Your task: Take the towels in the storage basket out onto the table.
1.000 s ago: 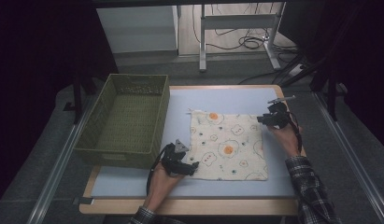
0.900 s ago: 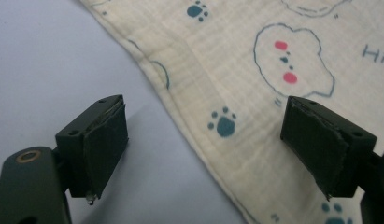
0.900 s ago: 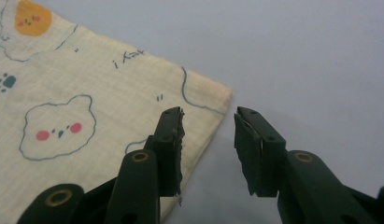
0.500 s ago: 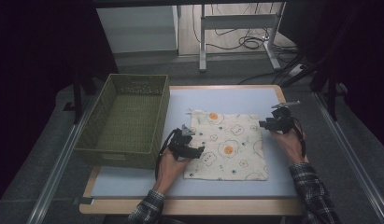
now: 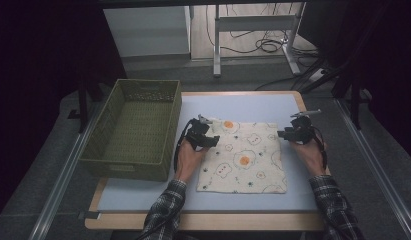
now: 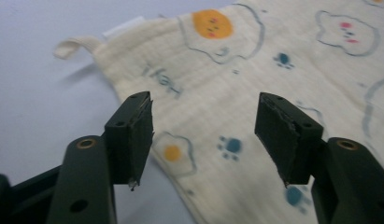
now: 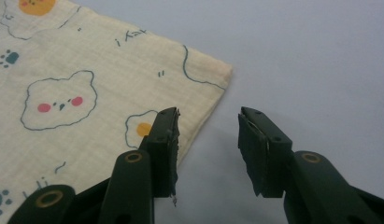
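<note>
In the left gripper view, the cloth (image 6: 255, 93) runs off the top, right and bottom edges, so its full shape is cut off. In the right gripper view, it runs off the left and top edges. From above, the person's forearms leave the frame at the bottom edge.

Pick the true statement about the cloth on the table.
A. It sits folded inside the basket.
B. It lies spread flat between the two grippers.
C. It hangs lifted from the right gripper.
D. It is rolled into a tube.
B: the cloth lies flat on the table, with the left gripper at its left edge and the right gripper at its right; the basket stands beside it.
</note>
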Motion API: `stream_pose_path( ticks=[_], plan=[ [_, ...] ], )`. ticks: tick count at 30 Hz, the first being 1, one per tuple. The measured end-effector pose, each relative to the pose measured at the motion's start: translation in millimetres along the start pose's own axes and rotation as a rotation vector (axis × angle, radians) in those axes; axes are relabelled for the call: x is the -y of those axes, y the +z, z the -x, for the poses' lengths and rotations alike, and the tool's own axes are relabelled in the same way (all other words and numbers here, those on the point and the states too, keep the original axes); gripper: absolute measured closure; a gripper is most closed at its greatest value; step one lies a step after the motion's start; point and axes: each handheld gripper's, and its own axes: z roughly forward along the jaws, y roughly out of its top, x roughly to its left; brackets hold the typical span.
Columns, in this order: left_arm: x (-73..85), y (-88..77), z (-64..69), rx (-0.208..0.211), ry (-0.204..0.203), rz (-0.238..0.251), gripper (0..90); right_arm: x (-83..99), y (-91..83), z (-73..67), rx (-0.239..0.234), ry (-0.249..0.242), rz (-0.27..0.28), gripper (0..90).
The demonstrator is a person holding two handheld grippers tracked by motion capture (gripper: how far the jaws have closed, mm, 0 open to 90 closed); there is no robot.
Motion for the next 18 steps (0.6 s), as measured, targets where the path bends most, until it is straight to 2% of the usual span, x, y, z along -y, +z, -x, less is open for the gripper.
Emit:
stream_pose_path(
  ticks=[12,15,18],
  plan=[
    [-16.1,20.9,-31.0,-0.115,-0.045,0.008,61.4,-4.1,7.4,6.9,0.014,0.029,0.019,65.5],
    [-17.6,25.1,-35.1,-0.122,-0.065,0.025,65.2,-6.1,11.1,6.9,0.022,0.040,0.029,67.2],
    [-20.8,31.2,-37.5,-0.124,-0.064,0.018,64.8,-8.2,16.8,7.0,0.037,0.039,0.032,69.9]
  ],
)
